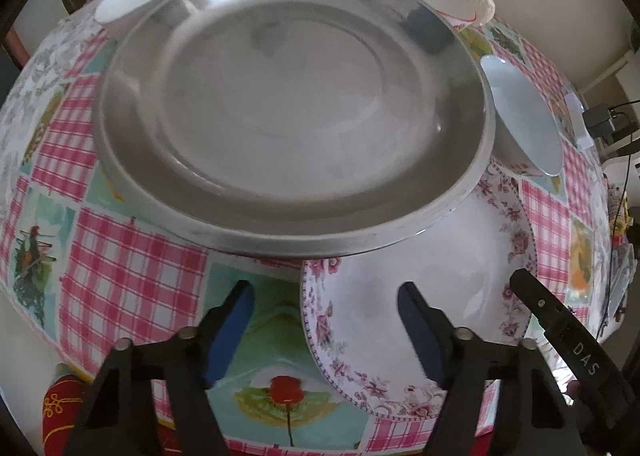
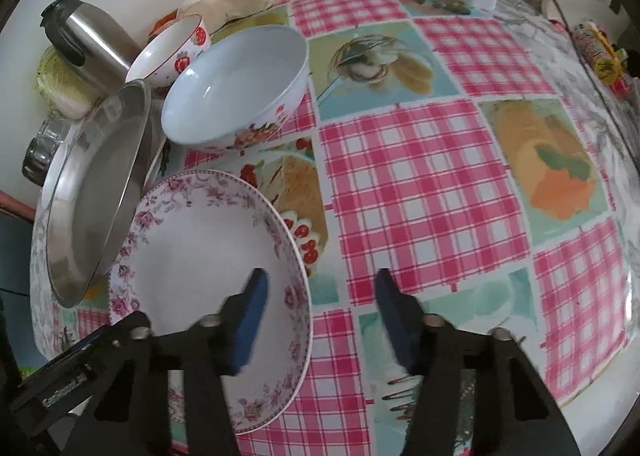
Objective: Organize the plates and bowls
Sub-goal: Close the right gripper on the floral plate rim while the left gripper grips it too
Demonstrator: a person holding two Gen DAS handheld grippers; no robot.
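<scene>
a: where's the flowered plate (image 1: 432, 288)?
b: flat on the checked table (image 2: 432, 192), its far edge tucked under the steel plate (image 1: 288, 108). a big white bowl (image 2: 240, 92) stands just behind it.
a: and the tools?
b: left tool (image 1: 326, 320) straddles the plate's left rim, right tool (image 2: 320, 316) its right rim. both have jaws apart and grip nothing; i can't tell if a pad touches.

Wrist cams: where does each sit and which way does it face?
Left wrist: on the left gripper, facing steeply down at the steel plate overlapping the floral plate; own fingers and the right gripper's finger show.
Right wrist: on the right gripper, facing down, straddling the floral plate's rim; own fingers show.
Shared: both plates, the white bowl, tablecloth.
</scene>
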